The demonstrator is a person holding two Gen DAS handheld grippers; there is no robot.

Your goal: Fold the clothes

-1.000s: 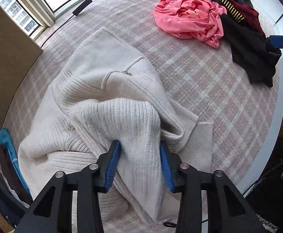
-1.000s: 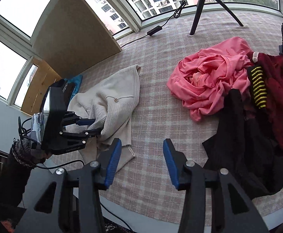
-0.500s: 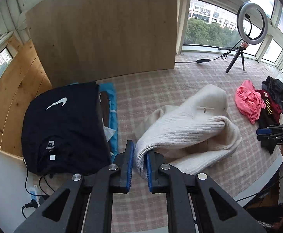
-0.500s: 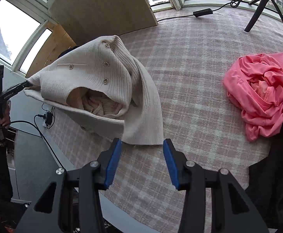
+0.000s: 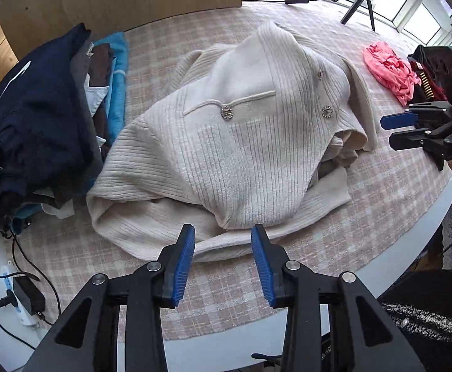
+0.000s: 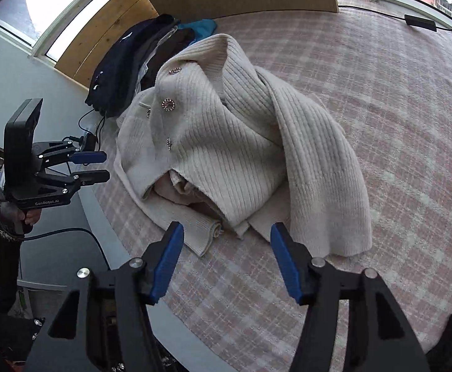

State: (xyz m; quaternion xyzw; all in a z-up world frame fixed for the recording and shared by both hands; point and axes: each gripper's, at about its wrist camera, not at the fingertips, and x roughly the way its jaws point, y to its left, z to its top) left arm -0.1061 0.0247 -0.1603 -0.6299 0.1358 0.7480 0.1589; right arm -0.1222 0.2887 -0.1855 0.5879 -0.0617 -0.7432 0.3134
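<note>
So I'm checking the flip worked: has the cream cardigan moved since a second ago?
Yes. The cream cardigan now lies button-side up, closer to the folded pile.

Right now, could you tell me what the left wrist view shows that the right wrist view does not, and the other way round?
Only the left wrist view shows the ring light tripod, the power strip and the whole pink garment. Only the right wrist view shows the hand holding the left gripper. Both show the cream cardigan crumpled on the checked cloth, with the folded pile beside it. Both grippers are open and empty.
</note>
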